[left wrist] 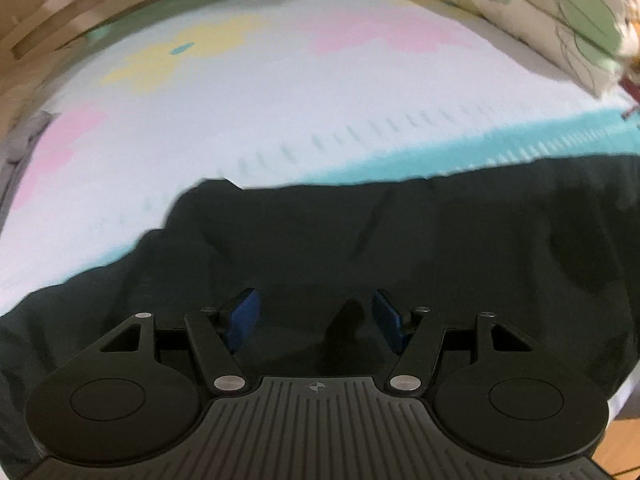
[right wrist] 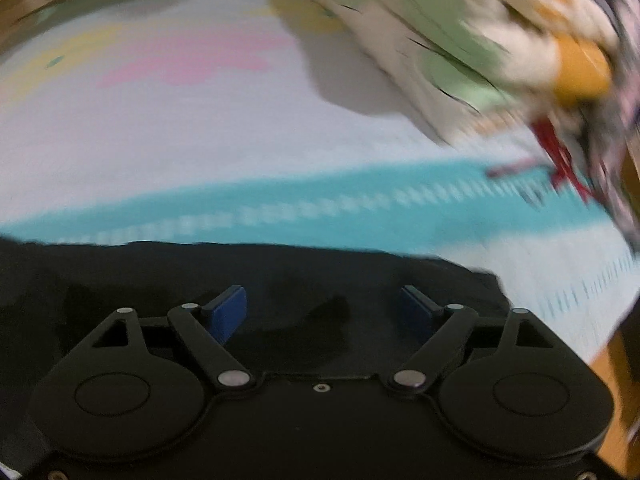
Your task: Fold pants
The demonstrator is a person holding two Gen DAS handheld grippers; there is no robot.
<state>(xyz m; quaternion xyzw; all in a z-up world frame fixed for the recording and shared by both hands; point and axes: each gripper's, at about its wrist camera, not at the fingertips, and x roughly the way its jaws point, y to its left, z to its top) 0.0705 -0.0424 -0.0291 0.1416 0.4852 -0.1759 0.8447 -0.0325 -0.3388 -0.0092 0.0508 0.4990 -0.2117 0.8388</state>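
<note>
Black pants (left wrist: 360, 240) lie spread on a pale bed sheet (left wrist: 240, 120) with pink and yellow patches and a teal band. My left gripper (left wrist: 316, 316) is open just above the black cloth, its blue pads (left wrist: 242, 320) apart with nothing between them. The pants (right wrist: 240, 276) also fill the lower part of the right wrist view, their far edge along the teal band (right wrist: 280, 200). My right gripper (right wrist: 324, 312) is open over the cloth near its right end, blue pads (right wrist: 228, 316) wide apart and empty. Both views are motion-blurred.
A cream pillow (left wrist: 540, 12) with green shapes lies at the back right; it shows in the right wrist view (right wrist: 440, 40) too, with patterned cloth and a red item (right wrist: 560, 156) beside it. A wooden bed frame (left wrist: 60, 20) runs along the far left.
</note>
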